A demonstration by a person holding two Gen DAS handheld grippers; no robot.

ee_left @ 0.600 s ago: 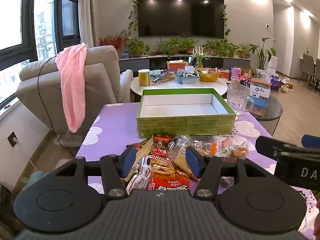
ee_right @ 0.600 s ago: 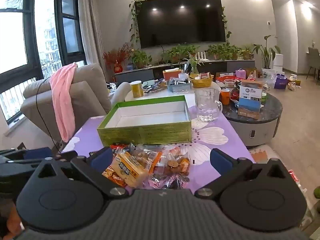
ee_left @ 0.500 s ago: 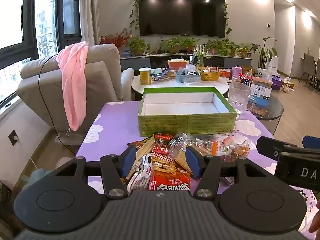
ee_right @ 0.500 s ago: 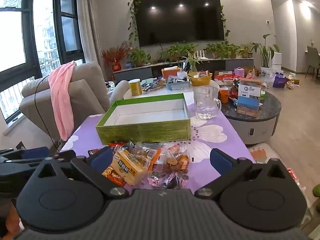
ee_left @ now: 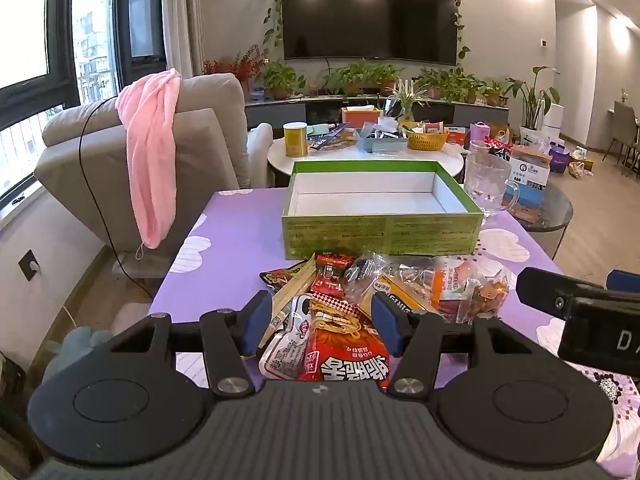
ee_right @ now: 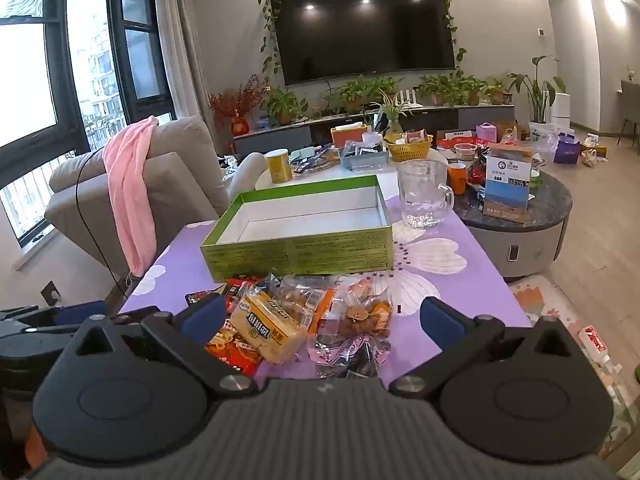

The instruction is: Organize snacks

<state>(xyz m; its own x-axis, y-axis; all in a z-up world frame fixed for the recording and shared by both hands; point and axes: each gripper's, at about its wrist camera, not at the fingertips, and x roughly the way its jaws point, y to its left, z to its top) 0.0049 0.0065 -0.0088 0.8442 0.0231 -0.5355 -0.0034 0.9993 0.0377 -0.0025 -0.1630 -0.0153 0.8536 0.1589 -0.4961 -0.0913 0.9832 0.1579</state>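
- Left wrist view: left gripper (ee_left: 320, 322) has jaws apart w/ blue pads either side of the near end of the snack pile (ee_left: 384, 296); red pack (ee_left: 346, 356) and white pack (ee_left: 286, 350) lie between the pads, no pad clearly pressing them, nothing lifted.
- Vs the earlier frame: gap btwn pads looks the same; view sits a bit nearer the pile, red pack fills more of the space btwn the pads.
- Box (ee_left: 382, 236), green, open, white inside, sits just behind the pile, straight ahead of the left gripper; glass mug (ee_left: 486, 184) at its right rear corner.
- Right wrist view: right gripper (ee_right: 322, 318) spread wide, pads well apart; yellow pack (ee_right: 268, 326) by its left pad, clear bag of brown bits (ee_right: 362, 314) nearer the middle, purple cloth (ee_right: 420, 332) bare by the right pad. Holds nothing.
- Vs the earlier frame: opening unchanged; pile sits about the same btwn the pads.
- Box (ee_right: 298, 250) behind the pile, ahead and slightly left of the right gripper; mug (ee_right: 424, 194) beside its right rear corner.
- Left gripper's body shows at the left edge of this view, close beside the right one.
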